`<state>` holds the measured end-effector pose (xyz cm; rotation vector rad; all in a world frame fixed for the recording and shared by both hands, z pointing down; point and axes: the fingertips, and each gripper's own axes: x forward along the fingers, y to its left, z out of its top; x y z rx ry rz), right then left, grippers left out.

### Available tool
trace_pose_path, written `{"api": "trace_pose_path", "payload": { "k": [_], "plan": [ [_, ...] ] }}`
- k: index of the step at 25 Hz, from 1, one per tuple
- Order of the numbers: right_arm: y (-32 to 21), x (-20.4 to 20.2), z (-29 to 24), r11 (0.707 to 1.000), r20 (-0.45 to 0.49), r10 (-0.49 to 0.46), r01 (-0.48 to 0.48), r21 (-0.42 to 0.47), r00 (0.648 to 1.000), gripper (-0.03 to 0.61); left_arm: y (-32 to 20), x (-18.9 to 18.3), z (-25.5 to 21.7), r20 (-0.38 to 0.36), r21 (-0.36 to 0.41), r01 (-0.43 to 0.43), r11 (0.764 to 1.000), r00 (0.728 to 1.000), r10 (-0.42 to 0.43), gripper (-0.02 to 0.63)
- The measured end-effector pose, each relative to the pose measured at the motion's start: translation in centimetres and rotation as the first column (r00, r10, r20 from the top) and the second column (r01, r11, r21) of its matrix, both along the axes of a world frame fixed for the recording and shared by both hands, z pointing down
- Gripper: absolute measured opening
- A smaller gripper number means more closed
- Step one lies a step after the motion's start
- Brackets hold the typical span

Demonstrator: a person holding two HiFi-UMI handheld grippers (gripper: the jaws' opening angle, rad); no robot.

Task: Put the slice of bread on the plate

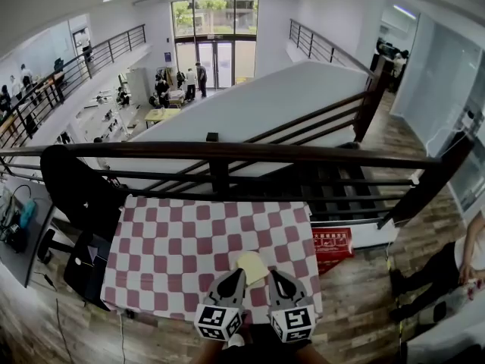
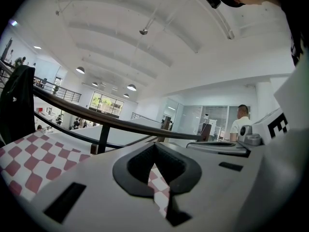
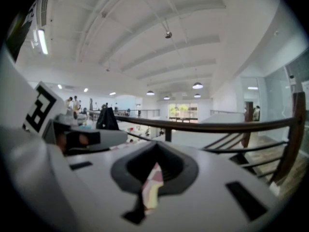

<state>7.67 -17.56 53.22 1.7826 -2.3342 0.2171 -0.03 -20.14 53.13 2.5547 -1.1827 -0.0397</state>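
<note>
A pale yellow slice of bread (image 1: 252, 266) lies flat on the red-and-white checked tablecloth (image 1: 174, 249), near the table's front right. My left gripper (image 1: 236, 274) sits just left of the slice and my right gripper (image 1: 275, 275) just right of it, both low over the cloth with jaws together and nothing between them. In the left gripper view the gripper (image 2: 155, 153) shows only checked cloth (image 2: 161, 190) past its shut jaws. In the right gripper view the gripper (image 3: 155, 157) shows a strip of the pale slice (image 3: 150, 193) beyond them. I see no plate.
A dark handrail (image 1: 227, 152) runs along the table's far edge, over an open drop to a lower floor. A black chair with a dark jacket (image 1: 72, 188) stands at the left. A red box (image 1: 332, 247) and a person (image 1: 455, 268) are on the floor at the right.
</note>
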Motion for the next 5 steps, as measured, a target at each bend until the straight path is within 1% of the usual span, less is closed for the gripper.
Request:
{"api": "trace_pose_path", "payload": {
  "k": [5],
  "plan": [
    [-0.83,-0.75,0.32,1.000,-0.004,-0.026,0.026,-0.006,1.000,0.014,-0.67,-0.76,0.86,0.010,-0.017,0.024,1.000,1.000,-0.024,0.018]
  ]
}}
